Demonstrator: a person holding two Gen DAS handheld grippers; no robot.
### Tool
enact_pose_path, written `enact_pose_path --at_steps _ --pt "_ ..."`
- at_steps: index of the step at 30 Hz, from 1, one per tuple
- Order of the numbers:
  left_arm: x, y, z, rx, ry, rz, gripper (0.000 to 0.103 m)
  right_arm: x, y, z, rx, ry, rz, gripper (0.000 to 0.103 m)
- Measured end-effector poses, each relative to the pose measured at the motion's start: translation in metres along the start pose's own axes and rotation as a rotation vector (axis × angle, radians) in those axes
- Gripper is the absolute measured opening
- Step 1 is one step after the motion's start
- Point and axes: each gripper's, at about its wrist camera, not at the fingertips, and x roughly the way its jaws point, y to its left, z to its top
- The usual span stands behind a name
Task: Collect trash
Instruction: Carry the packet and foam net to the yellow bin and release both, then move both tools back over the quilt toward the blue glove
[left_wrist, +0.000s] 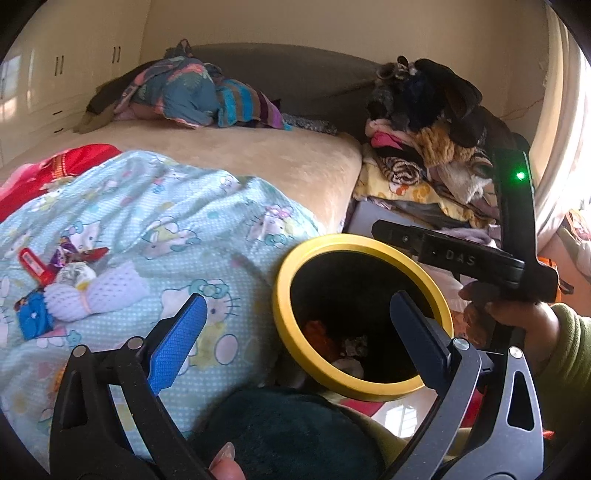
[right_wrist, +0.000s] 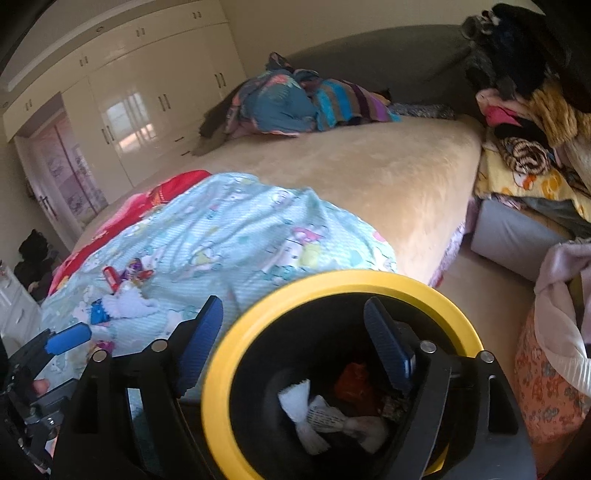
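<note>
A black bin with a yellow rim (left_wrist: 282, 325) (right_wrist: 332, 278) stands beside the bed. Inside it lie a white wrapper (right_wrist: 325, 417) and an orange scrap (right_wrist: 352, 380) (left_wrist: 317, 332). A small pile of wrappers (left_wrist: 62, 284) (right_wrist: 118, 291), red, blue, purple and white, lies on the cartoon-print blanket. My left gripper (left_wrist: 299, 297) is open and holds nothing, its right finger over the bin's mouth. My right gripper (right_wrist: 294, 302) hangs open over the bin with nothing in it. One blue finger (right_wrist: 68, 341) of the left gripper shows at the lower left of the right wrist view.
The bed (left_wrist: 258, 155) has a beige cover and a heap of clothes (left_wrist: 184, 92) at its head. More clothes are stacked on a grey box (right_wrist: 509, 229) to the right. A hand in a green sleeve (left_wrist: 517, 317) holds the other gripper's black frame. White wardrobes (right_wrist: 147, 96) line the far wall.
</note>
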Motion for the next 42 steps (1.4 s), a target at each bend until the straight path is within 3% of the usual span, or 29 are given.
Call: enact_pose_path --at_steps 19,42 --pt "-0.045 0.053 0.006 -0.113 -0.110 0.118 0.092 -0.008 0.064 0.005 -0.098 -0.028 0.102 0.078" --pt "-0.101 0.138 -0.007 -0.272 -0.206 0.296 0.092 0.006 0.153 -0.002 -0.229 0.005 0.245 0.079"
